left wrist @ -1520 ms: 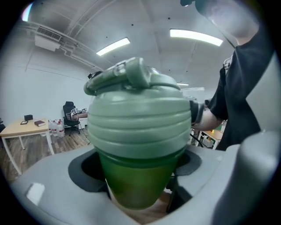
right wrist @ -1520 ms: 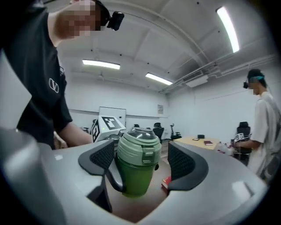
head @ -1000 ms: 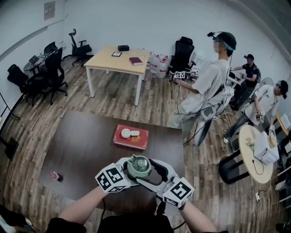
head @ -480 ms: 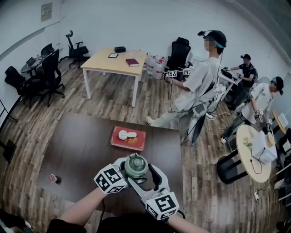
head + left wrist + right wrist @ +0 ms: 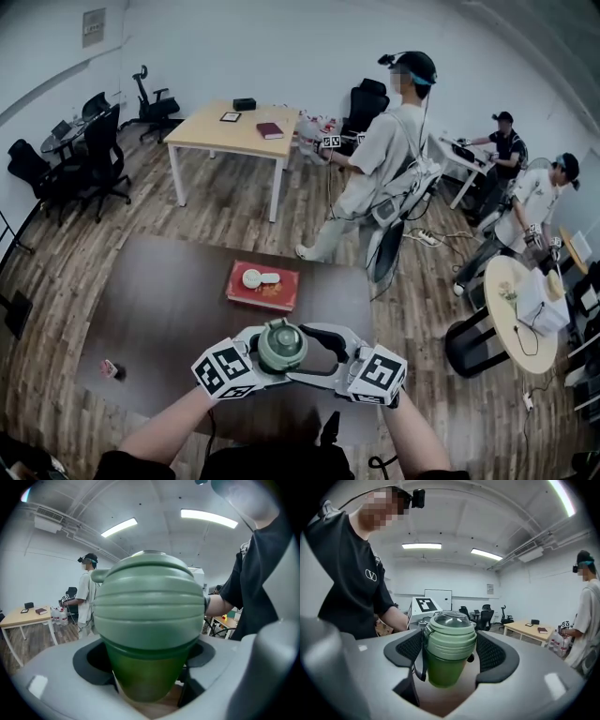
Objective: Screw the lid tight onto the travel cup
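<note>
- Travel cup [image 5: 282, 349]: one, green, held over the near side of the dark tabletop [image 5: 178, 300], its one domed lid [image 5: 450, 632] seated on top.
- Left hand-held gripper [image 5: 149, 677]: clamped on the cup's body below the lid.
- Right hand-held gripper [image 5: 450, 652]: pads [image 5: 492, 653] pressed on either side of the lid.
- One red box [image 5: 281, 294], farther back on the tabletop, carries two white pieces [image 5: 251, 277].
- Black shirt [image 5: 351, 573] bears a white circled "V" mark.
</note>
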Available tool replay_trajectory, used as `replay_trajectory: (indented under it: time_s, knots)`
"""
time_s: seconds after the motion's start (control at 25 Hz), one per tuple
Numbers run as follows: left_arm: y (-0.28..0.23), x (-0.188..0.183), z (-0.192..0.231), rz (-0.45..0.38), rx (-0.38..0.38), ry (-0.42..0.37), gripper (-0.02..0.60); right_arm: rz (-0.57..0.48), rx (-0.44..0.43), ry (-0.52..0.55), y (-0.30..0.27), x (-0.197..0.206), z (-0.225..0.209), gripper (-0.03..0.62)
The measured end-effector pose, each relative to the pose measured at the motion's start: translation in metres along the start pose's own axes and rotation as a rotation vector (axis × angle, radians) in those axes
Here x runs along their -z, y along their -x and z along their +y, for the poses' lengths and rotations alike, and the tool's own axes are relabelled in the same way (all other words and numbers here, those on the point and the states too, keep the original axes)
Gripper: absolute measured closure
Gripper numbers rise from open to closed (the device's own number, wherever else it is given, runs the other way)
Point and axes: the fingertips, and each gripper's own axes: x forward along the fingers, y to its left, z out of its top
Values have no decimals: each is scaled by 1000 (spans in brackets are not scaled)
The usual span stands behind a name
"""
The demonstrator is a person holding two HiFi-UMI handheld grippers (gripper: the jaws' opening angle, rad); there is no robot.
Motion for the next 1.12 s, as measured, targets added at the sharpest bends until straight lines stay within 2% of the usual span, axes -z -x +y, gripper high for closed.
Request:
replay_trajectory:
  time_s: [0.12, 0.2, 0.28, 0.52, 0.6, 0.68, 0.76, 0.88, 1.0, 1.12]
  knots:
    - [0, -3, 2, -10, -3, 12, 173, -22, -20, -16, 0, -4, -2, 223]
    - [1, -6, 6, -14, -19, 18, 173, -59, 39, -37, -2, -8, -5, 226]
    - [3, -5, 12, -11, -46, 22, 173, -87, 168, -66, -5, -9, -6, 230]
    - [-4, 6, 17, 30, -112, 10, 173, -40, 718, -178, -11, 4, -2, 233]
    - [-5, 7, 15, 26, -109, 17, 173, -30, 794, -194, -11, 4, 0, 233]
    - [-6, 8, 15, 21, -104, 25, 173, -24, 777, -190, -12, 4, 0, 230]
    - [-5, 6, 15, 9, -96, 35, 173, -27, 710, -151, -11, 2, 2, 229]
    - [-2, 1, 17, -7, -85, 50, 173, -89, 593, -89, 0, -10, 6, 229]
    - [2, -6, 13, -23, -53, 54, 173, -142, 448, -55, 16, -20, 1, 229]
    - [2, -11, 2, -19, -4, 24, 173, -154, 263, -62, 25, -22, -8, 227]
